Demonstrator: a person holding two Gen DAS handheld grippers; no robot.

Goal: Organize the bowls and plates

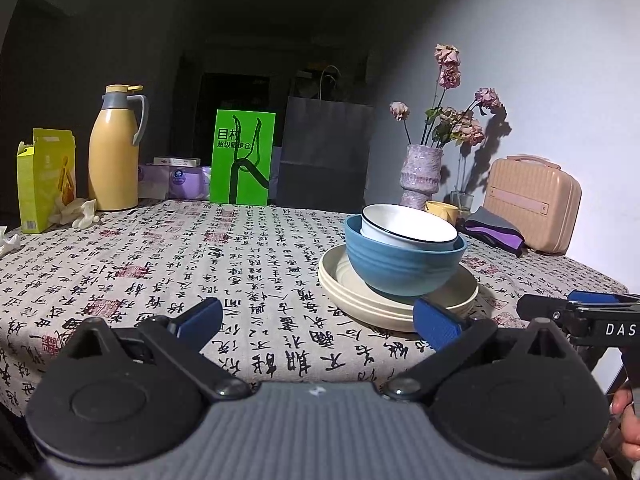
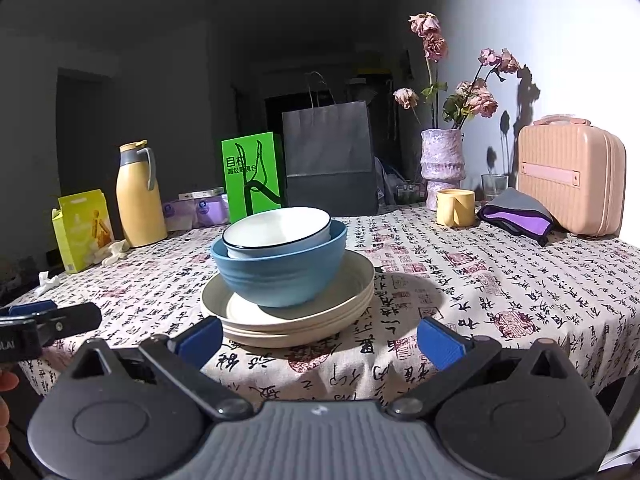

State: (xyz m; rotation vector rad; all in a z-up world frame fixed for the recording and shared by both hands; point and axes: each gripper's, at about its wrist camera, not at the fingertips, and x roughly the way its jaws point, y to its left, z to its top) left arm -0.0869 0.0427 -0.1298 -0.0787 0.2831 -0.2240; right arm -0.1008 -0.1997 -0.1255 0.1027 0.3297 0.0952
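I see a calligraphy tablecloth (image 2: 500,280). Along the back: yellow box (image 1: 44,180), thermos (image 1: 114,152), purple packs (image 1: 176,180), green bag (image 1: 242,158), dark paper bag (image 1: 324,156). Right side: vase (image 2: 442,164) with dried roses (image 2: 476,100), yellow mug (image 2: 455,208), glass (image 2: 494,186), purple cloth (image 2: 516,214), pink case (image 2: 570,176) touching the cloth.

Your surface (image 2: 500,280) wears a matt woven cloth printed with calligraphy. The blue bowl (image 2: 280,276) looks matt and faintly ridged; the white bowl (image 2: 276,228) in it is glossy, like glazed ceramic. The cream plates (image 2: 296,320) have a dull, smooth finish. The vase (image 2: 442,164) is rough and speckled, the dark bag (image 2: 328,160) matt paper. Your right tool (image 2: 320,338) has smooth blue plastic pads.
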